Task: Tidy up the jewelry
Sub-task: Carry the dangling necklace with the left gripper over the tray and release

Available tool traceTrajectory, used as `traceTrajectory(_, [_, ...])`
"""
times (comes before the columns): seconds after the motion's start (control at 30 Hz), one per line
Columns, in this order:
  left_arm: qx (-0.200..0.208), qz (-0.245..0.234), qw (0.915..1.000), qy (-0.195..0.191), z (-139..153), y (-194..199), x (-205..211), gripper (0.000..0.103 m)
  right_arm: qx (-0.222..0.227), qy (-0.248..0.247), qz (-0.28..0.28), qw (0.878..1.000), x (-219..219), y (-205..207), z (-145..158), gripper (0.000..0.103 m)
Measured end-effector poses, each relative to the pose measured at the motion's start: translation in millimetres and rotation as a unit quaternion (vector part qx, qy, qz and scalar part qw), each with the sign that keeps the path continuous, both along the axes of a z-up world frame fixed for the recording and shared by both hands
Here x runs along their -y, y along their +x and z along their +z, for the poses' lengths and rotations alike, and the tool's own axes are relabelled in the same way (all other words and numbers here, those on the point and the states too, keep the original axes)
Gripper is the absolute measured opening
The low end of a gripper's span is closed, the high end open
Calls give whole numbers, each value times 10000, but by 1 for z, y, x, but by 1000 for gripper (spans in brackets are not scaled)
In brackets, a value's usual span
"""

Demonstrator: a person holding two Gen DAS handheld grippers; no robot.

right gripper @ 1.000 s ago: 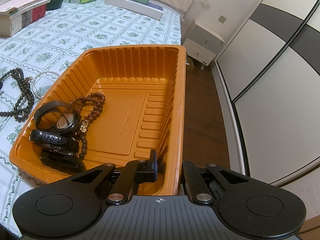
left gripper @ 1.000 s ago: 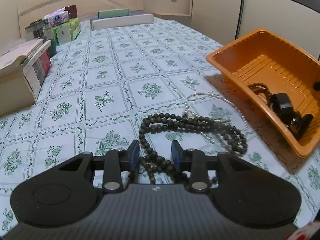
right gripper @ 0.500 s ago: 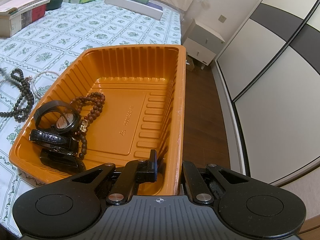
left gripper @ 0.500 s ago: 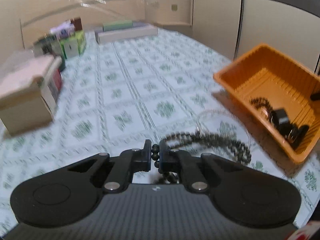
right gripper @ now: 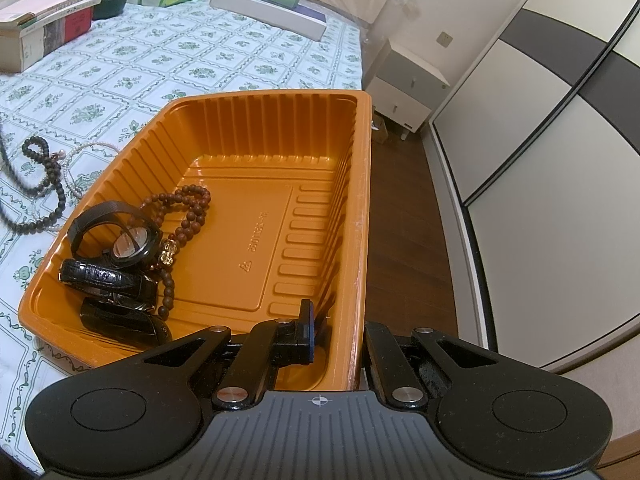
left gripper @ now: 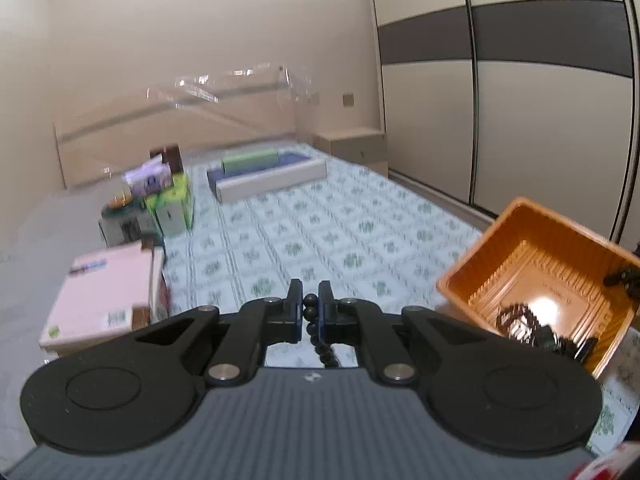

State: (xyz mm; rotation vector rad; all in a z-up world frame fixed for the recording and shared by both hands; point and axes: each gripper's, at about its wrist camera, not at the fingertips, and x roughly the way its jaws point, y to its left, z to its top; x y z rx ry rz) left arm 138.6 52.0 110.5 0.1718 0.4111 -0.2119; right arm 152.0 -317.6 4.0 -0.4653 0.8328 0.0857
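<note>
**Bead strand pinched by left gripper, tray rim held by right**

Left gripper (left gripper: 309,307) is clenched on a dark bead necklace (left gripper: 310,312); its jaws have just been closing, beads between them. In left wrist view the strand runs vertically thru the pads, abt three beads showing in the gap, then drops below and disappears behind the gripper body. In right wrist view the rest of the strand sits left of the orange tray (right gripper: 256,128): one loop lies on the patterned cloth (right gripper: 192,52), long axis roughly parallel to the tray's left wall, while a thin blurred line rises out of frame at the left edge. A pale thin chain (right gripper: 86,148) lies just beside the tray's left rim, partly under the dark beads.

Right gripper (right gripper: 338,330) is clamped on the tray's near right corner, one finger inside the wall, the other outside; the outer pad is hidden by the rim. Tray's long axis points away from that camera.

Inside the tray, near-left corner: brown bead bracelet (right gripper: 188,208) w/ gold charm, and black-strapped watches (right gripper: 108,276) piled together; hard to tell how many. Left wrist view is motion-blurred, tray cut off at its right edge.
</note>
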Motion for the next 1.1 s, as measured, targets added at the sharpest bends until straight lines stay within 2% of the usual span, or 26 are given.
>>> traceTrajectory(0.37, [685,-290,9972,120,71,0,0,6,-2,-2,-1,10000,0,0,0,6])
traceTrajectory(0.67, [1286,-698,9881,468,135,3,17,6,5,-16,10,10000,0,1,1,6])
traceTrajectory(0.83, [1451,-930,9829,656,161,9,29,6,7,-21,14,10000,0,1,1,6])
traceTrajectory(1.1, [1453,-1303,9750,1059,180,31,59,6,16,-37,26,10000,-1,0,1,6])
